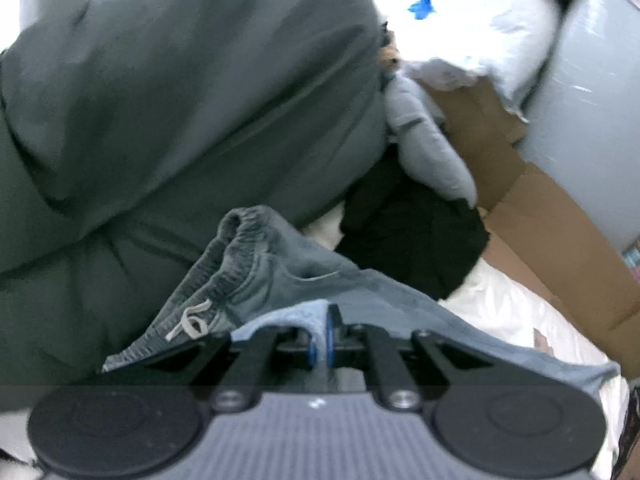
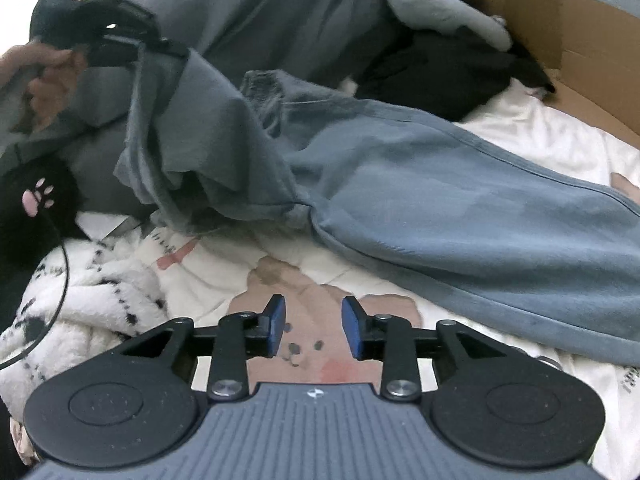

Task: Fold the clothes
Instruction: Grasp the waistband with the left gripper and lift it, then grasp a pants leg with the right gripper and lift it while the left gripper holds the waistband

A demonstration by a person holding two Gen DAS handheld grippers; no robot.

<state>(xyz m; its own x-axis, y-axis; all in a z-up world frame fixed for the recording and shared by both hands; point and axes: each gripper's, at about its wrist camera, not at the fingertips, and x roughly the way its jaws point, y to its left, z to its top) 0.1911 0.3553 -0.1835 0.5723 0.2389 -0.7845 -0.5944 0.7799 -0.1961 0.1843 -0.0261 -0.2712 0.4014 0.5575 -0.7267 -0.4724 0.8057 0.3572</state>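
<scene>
Blue-grey sweatpants (image 2: pixel 460 200) lie stretched across the white bedding, one leg running right, the elastic waistband (image 1: pixel 236 248) with a white drawstring bunched up. My left gripper (image 1: pixel 320 336) is shut on a fold of the sweatpants' fabric near the waistband. In the right wrist view that left gripper (image 2: pixel 120 40) appears at the upper left, held by a hand, lifting the cloth. My right gripper (image 2: pixel 314 326) is open, low over the printed bedding, a short way in front of the sweatpants with nothing between its blue pads.
A large dark grey garment (image 1: pixel 180 100) is heaped behind the sweatpants. A black garment (image 1: pixel 412 224) and a light grey one (image 1: pixel 428 140) lie beside a cardboard box (image 1: pixel 540 208). A spotted white fleece (image 2: pixel 88 292) and a black paw-print item (image 2: pixel 36 200) sit at the left.
</scene>
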